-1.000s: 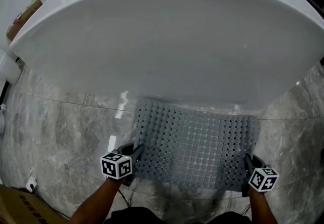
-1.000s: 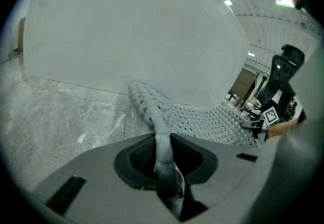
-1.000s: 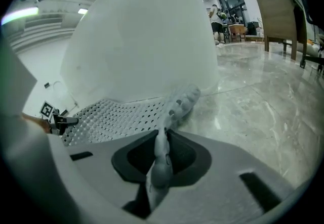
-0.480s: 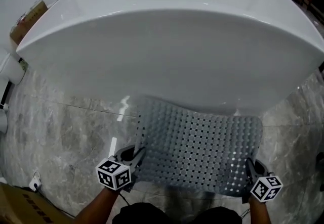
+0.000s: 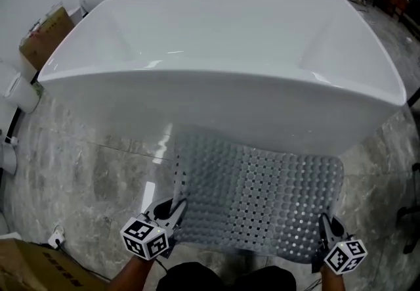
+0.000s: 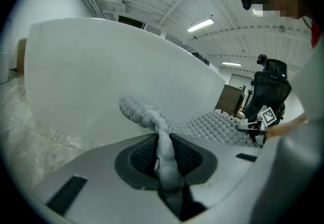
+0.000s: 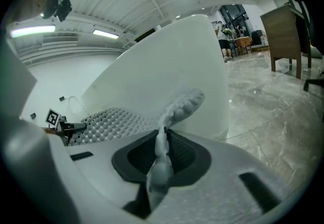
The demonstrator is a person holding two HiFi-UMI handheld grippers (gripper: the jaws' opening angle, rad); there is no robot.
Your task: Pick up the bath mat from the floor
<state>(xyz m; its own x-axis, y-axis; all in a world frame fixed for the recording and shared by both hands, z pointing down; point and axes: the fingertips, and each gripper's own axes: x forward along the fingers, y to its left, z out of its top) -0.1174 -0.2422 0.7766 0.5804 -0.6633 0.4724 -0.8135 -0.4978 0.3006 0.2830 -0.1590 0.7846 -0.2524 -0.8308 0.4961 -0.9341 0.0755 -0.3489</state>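
Observation:
The grey perforated bath mat (image 5: 259,194) hangs lifted off the marble floor, stretched between my two grippers in front of the bathtub. My left gripper (image 5: 172,212) is shut on the mat's near left corner; in the left gripper view the mat edge (image 6: 164,149) is pinched between the pads. At the near right corner my right gripper (image 5: 326,229) is shut on the mat too, its edge (image 7: 161,153) squeezed between the pads. The mat's far edge droops toward the tub's base.
A large white freestanding bathtub (image 5: 223,66) fills the view ahead, close behind the mat. Grey marble floor (image 5: 92,184) lies to both sides. A cardboard box (image 5: 46,28) and white items stand at far left; a brown box corner (image 5: 26,270) is by my left arm.
Both grippers have risen with the mat, which has come off the floor and now hangs higher. The head view has tilted up, showing the tub's inside.

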